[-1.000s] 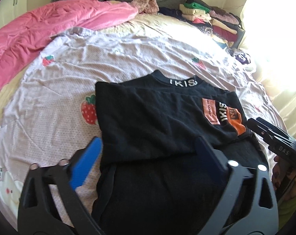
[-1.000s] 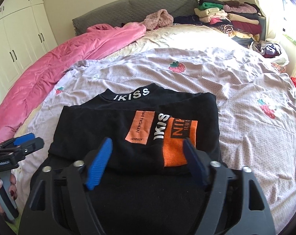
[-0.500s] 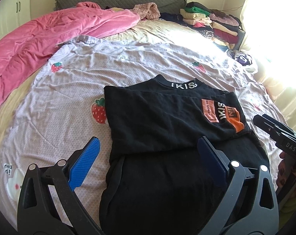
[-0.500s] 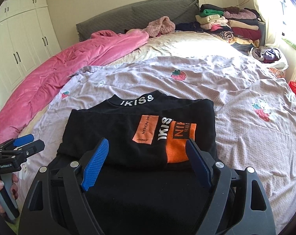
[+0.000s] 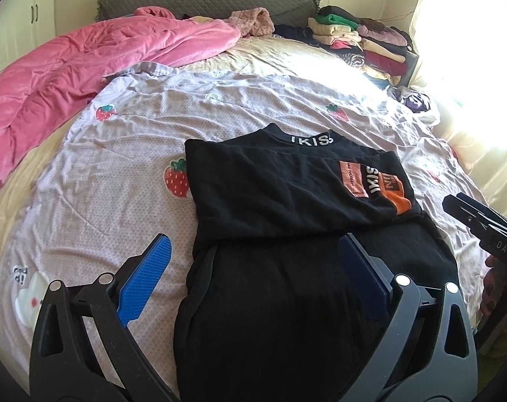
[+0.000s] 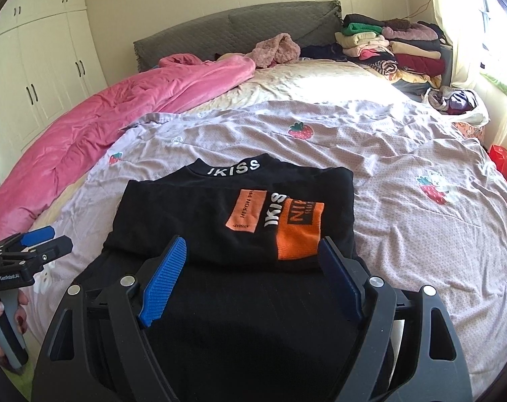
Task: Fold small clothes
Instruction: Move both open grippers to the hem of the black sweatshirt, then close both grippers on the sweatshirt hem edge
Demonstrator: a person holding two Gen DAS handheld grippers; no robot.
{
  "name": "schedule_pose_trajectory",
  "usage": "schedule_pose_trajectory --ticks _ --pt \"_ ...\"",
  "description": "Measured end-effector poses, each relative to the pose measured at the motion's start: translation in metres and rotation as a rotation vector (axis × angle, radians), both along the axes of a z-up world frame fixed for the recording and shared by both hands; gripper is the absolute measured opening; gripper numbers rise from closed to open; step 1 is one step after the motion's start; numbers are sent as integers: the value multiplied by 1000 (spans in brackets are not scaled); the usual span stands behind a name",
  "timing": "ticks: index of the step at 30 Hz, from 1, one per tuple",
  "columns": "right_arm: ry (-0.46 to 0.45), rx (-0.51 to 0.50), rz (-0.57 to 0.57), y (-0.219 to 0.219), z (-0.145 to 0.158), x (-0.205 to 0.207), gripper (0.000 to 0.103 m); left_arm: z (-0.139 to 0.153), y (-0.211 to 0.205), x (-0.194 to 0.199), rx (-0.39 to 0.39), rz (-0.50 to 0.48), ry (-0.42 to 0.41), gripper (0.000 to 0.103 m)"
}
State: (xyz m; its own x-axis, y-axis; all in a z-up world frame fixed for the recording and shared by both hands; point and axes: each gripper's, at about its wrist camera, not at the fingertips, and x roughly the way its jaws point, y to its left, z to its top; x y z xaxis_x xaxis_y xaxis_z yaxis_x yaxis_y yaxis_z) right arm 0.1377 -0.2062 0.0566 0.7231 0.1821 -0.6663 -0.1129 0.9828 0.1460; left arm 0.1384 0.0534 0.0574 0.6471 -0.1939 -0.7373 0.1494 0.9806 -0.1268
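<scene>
Black top (image 6: 240, 221) just beyond right gripper (image 6: 251, 278)

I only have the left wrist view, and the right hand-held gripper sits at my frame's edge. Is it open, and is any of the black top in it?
Observer: Open. The right hand-held gripper has its jaws wide apart over the black top, with no cloth pinched.
Operator: Glare hides the bed's right side here. Anything there?
Observer: A red thing lies just past the strawberry sheet.
Operator: And my own handle?
Observer: A hand is wrapped around it, below the left hand-held gripper.
</scene>
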Motion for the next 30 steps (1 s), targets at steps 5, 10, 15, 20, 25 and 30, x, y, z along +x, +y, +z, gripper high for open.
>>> schedule_pose_trajectory --ticks 5,10,15,20,25,30 --pt "4 -12 -1 -6 0 -12 80 0 3 -9 8 6 -1 93" --pt "15 -22 -9 -13 -3 -25 80 -2 11 -20 -1 27 3 93" --pt "31 -25 -21 -23 -8 -39 80 -9 19 -32 10 48 12 93" --pt "48 -34 -37 -33 -14 -53 80 -19 28 -44 11 69 33 93" --pt "70 -42 -44 -40 -24 -67 80 -32 33 -57 27 79 62 93" --pt "90 -44 -45 -48 -33 -80 80 -44 35 -71 42 76 85 93"
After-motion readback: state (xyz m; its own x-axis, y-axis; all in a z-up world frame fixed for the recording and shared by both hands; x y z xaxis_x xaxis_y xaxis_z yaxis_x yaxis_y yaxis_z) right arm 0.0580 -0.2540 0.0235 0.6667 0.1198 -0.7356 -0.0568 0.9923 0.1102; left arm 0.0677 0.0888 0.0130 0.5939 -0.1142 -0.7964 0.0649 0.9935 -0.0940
